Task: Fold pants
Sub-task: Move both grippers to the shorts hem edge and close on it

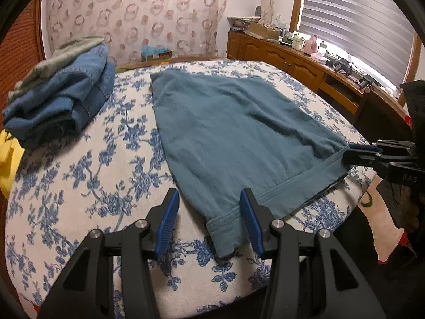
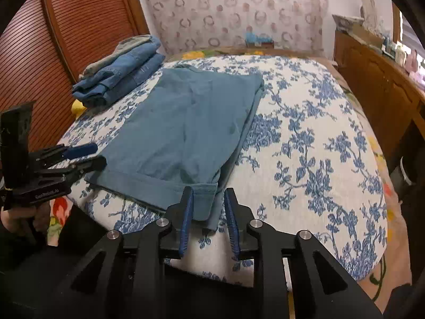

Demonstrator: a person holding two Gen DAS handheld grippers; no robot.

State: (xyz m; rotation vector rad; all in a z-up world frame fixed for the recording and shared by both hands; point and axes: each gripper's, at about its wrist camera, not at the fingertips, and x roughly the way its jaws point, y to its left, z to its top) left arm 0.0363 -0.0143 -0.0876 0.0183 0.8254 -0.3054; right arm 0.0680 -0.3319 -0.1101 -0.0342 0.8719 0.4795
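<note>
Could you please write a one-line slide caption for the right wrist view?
Right hand-held gripper open around the hem corner of teal pants on a floral bedspread.

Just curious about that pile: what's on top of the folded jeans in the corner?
A grey-green garment lies on top of the folded jeans. What kind it is stays unclear; anything beneath the pile is covered.

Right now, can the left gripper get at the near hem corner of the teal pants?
Probably yes. The left gripper is open, and the hem corner of the teal pants already lies between its fingers with nothing over it. The jeans stack sits well off to the side.
</note>
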